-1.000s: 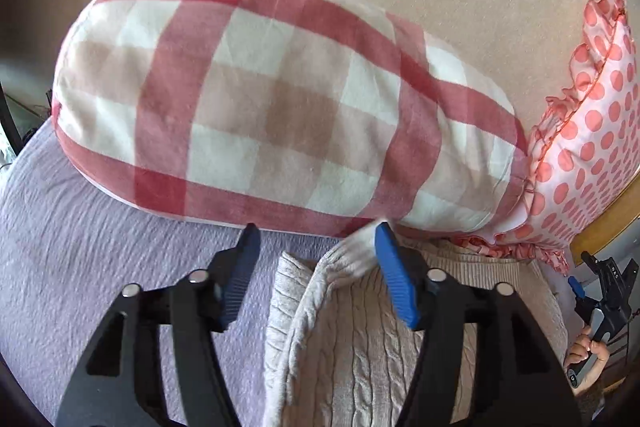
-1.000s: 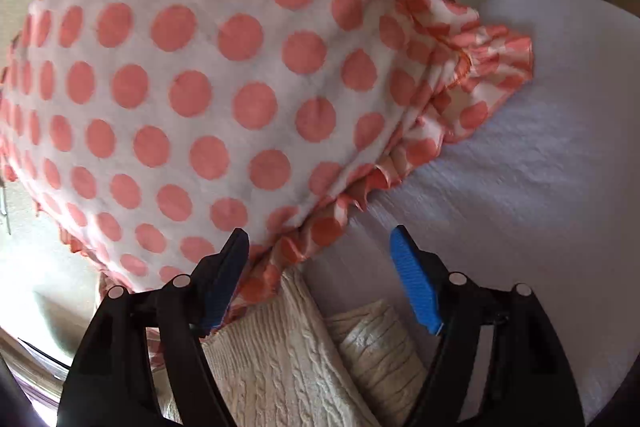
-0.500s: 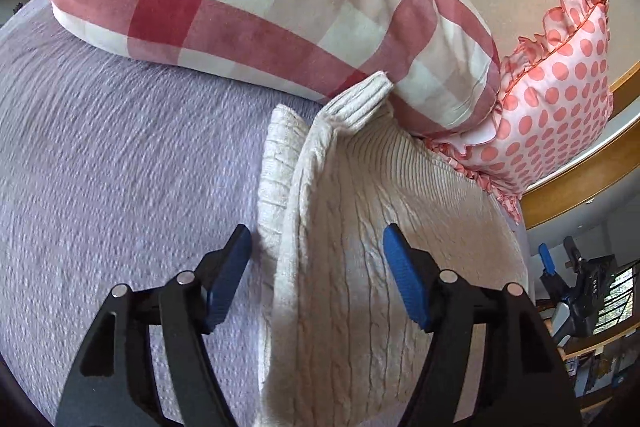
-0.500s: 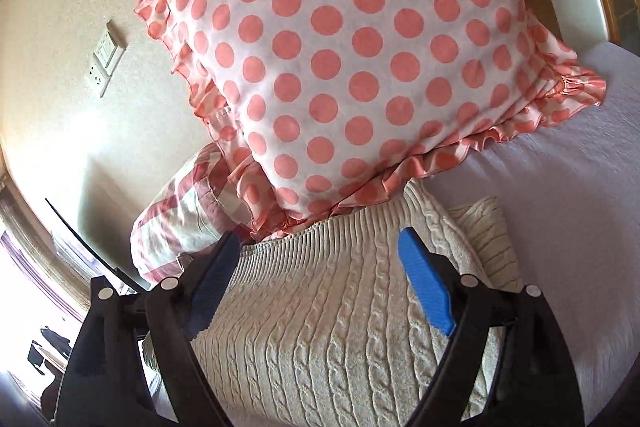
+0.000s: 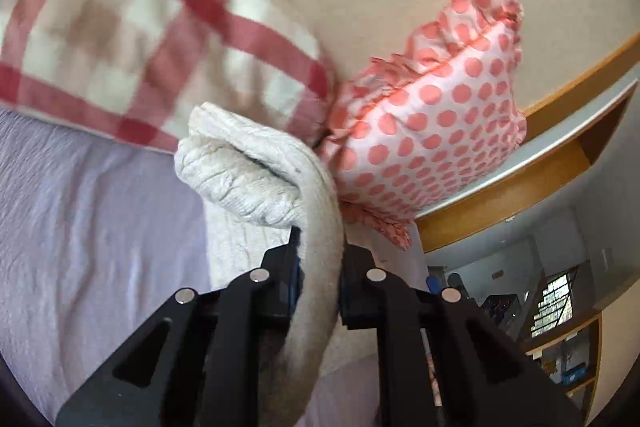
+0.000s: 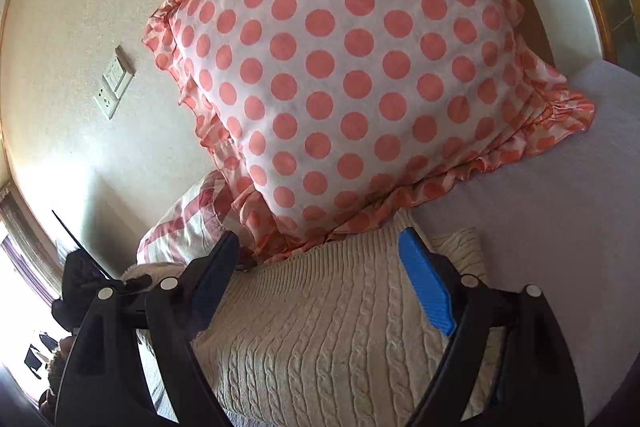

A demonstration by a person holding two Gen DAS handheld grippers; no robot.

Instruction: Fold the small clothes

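1. The left claw (image 5: 318, 279) is clamped on a fold of the cream cable-knit sweater (image 5: 256, 183), low in the centre of the left wrist view; the knit bunches up in a thick roll just above the fingers.
2. The right claw (image 6: 320, 275) stands apart, its blue pads (image 6: 426, 291) wide of each other, with the sweater (image 6: 332, 339) lying flat between and below them in the lower middle of the right wrist view.
3. The sweater rests on the lavender bed sheet (image 5: 80, 227), which fills the lower left of the left wrist view and the right side of the right wrist view.
4. A polka-dot pillow (image 6: 352, 67) with a ruffled edge leans against the beige wall (image 6: 72, 27); its lower ruffle touches the far edge of the sweater.
5. A red-and-white checked pillow (image 5: 120, 39) lies in the upper left of the left wrist view, blurred, just beside the polka-dot pillow.
6. A wall socket plate (image 6: 114, 81) sits at left in the right wrist view.
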